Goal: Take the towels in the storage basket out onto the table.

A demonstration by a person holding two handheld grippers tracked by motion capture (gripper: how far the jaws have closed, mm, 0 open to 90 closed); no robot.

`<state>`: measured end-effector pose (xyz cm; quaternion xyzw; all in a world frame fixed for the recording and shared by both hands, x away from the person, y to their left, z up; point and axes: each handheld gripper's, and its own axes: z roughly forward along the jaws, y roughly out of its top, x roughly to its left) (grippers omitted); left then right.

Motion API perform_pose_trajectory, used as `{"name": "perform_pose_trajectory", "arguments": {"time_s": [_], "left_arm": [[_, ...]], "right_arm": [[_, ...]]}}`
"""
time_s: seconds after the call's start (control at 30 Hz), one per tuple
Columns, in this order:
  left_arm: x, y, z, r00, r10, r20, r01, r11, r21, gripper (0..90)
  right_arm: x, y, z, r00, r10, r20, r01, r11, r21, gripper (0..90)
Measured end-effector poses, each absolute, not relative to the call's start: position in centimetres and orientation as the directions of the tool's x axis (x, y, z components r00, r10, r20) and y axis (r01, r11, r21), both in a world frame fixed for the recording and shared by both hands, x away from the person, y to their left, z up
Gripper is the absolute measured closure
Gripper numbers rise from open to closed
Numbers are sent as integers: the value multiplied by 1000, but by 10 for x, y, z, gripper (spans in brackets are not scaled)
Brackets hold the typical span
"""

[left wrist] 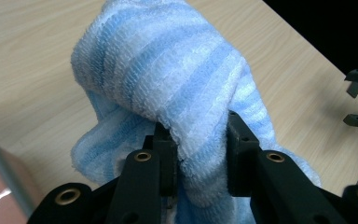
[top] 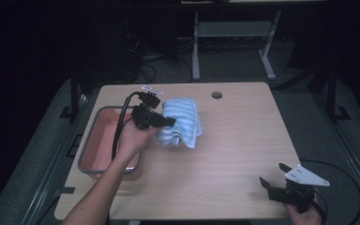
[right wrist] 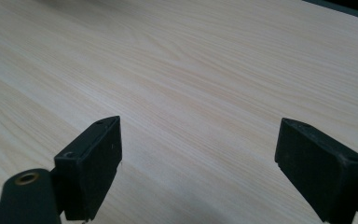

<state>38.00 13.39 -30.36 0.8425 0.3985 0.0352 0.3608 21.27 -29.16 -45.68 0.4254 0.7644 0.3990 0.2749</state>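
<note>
pale wood table (top: 234, 140) amid dark room; left claw (top: 168, 122) pinches striped towel (top: 183, 123), right claw (top: 273, 174) gapes wide.

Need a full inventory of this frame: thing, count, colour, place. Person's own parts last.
table: 1, light wood top, centre of the high view
cable hole: 1, round, far edge of the table
towel: 1, blue and white striped, bunched up, far-left part of the table, right of the bin
bin: 1, grey rim with pink inside, left edge of the table
desk frame: 1, light grey legs, on the floor beyond the table
left gripper: 1, black, fingers shut on a fold of the towel
right gripper: 1, black with a grey plate, open, near-right corner over bare table
forearm: 1, person's left, coming in from the bottom
</note>
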Motion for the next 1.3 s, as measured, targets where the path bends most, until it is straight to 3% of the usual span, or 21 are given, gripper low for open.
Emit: {"name": "perform_pose_trajectory", "arguments": {"time_s": [0.73,1.3], "left_arm": [[389,62,-339,712,663,-231,645,-489,587,700],[393,30,-362,717,649,-255,660,-513,549,696]], "right_arm": [[213,-291,-454,-494,866,-76,416,312,854,143],[214,-291,-455,-498,865,-70,424,313,850,143]]}}
